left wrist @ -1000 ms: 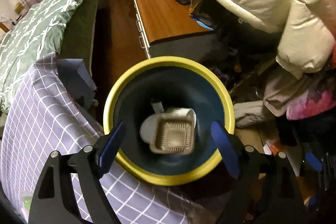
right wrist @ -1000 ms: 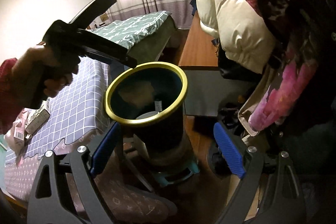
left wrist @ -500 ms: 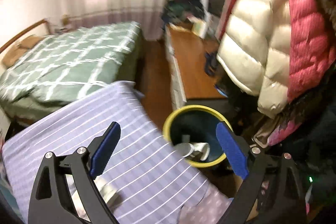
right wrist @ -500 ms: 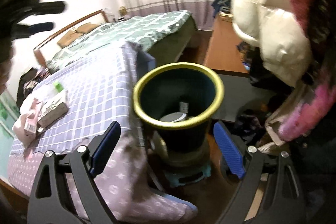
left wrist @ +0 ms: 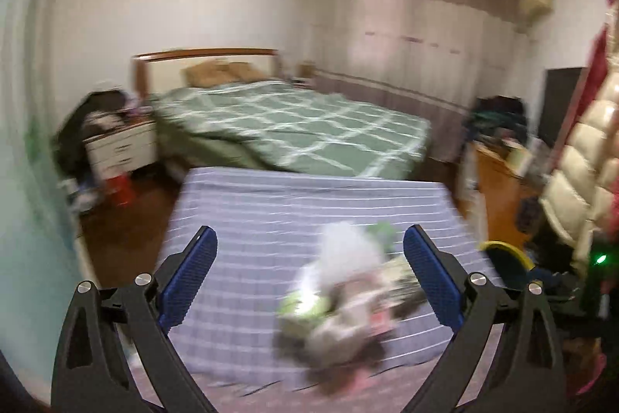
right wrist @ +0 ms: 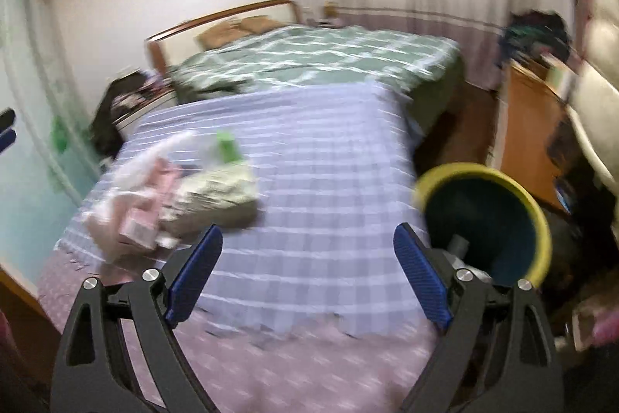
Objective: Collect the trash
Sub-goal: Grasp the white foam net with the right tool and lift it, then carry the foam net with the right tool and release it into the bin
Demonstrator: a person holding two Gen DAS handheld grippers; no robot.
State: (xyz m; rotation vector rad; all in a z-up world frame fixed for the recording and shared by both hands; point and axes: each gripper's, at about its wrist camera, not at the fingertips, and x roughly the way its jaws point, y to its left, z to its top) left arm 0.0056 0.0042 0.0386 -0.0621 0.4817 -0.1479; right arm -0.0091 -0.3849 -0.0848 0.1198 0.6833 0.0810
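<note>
Matt checked cloth covers the counter; the bin looks like smooth plastic with a yellow rim, the desk of glossy wood.

Blurred trash heap on checked cloth

Checked cloth under trash heap

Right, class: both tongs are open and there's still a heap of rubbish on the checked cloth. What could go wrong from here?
1. The heap is a loose mix of wrappers and packets. One pinch may lift only part and scatter the rest.
2. The bin stands off the cloth's right edge, so light pieces could drop on the way across.
3. The left tongs could pinch the cloth along with the rubbish and drag it.
</note>
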